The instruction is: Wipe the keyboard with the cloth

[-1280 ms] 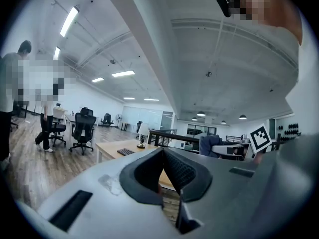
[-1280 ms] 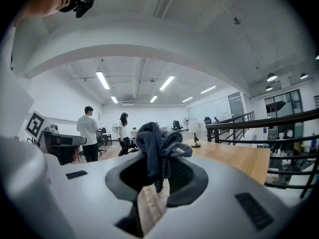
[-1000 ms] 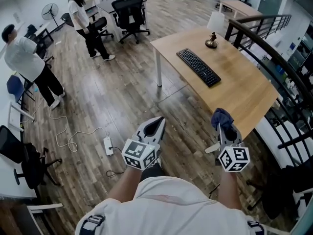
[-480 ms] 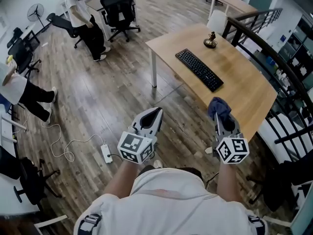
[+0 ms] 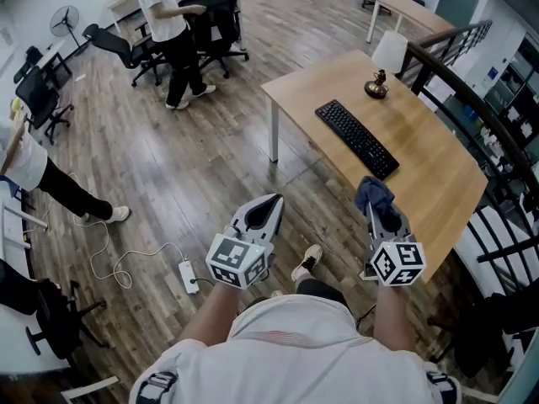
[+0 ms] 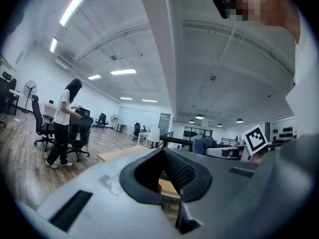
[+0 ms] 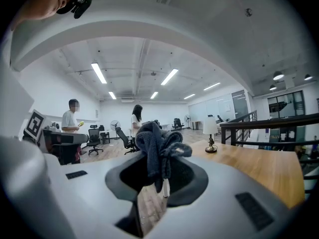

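Right gripper (image 5: 376, 212) clamps the bunched cloth (image 5: 372, 194), left gripper (image 5: 271, 202) is closed and empty, keyboard (image 5: 356, 137) lies well ahead on the table (image 5: 438, 175); the loose bunch may slip free or drag the unheld keyboard.

No legible txt, no brands or nos., no signs

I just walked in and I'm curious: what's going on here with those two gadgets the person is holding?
A person stands on the wooden floor with a hand-held gripper in each hand. The right gripper is clamped on a dark blue cloth bunched at its tip. The left gripper holds nothing; its fingers are closed together. The black keyboard lies on the wooden table ahead, untouched, so wiping has not begun.
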A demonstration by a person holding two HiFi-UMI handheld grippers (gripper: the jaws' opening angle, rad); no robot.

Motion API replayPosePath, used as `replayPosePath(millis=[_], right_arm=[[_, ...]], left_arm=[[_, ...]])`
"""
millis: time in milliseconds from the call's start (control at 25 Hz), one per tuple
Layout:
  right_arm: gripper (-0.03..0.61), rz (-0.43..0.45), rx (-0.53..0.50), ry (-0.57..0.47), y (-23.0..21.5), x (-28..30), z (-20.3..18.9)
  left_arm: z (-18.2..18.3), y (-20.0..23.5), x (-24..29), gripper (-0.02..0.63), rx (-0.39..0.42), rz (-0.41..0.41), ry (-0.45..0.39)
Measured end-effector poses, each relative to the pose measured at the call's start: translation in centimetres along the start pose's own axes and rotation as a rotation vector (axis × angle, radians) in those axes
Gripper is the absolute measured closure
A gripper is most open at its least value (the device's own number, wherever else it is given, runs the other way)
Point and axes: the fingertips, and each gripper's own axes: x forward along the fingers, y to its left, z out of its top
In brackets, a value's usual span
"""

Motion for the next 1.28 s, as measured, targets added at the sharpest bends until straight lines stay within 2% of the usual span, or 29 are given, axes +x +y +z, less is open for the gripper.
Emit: replayPosePath(millis=[240, 600, 960, 1120, 1280], right_arm=[[0.446, 0.024, 0.028, -0.022, -2.0, 6.3, 1.0], [0.446, 0.025, 0.047, -0.021, -9.8, 15.4, 4.1], [0.446, -0.045, 0.090, -0.014, -19.4, 20.9, 5.2], [0.446, -0.088, 0.105, 0.003, -22.6, 21.7, 4.5], [0.446, -0.180, 0.144, 0.026, -25.9, 21.6, 3.6]], left_arm=[[1.4, 3.6, 5.1, 0.598, 0.025, 0.011, 0.006], [4.4, 7.1, 17.3, 0.598, 0.044, 0.002, 0.008], [4.8, 7.7, 29.0, 0.598, 0.053, -0.056, 0.041], [3.8, 7.9, 33.8, 0.598, 0.048, -0.107, 0.076], [3.0, 7.4, 38.3, 0.598, 0.037, -0.194, 0.102]])
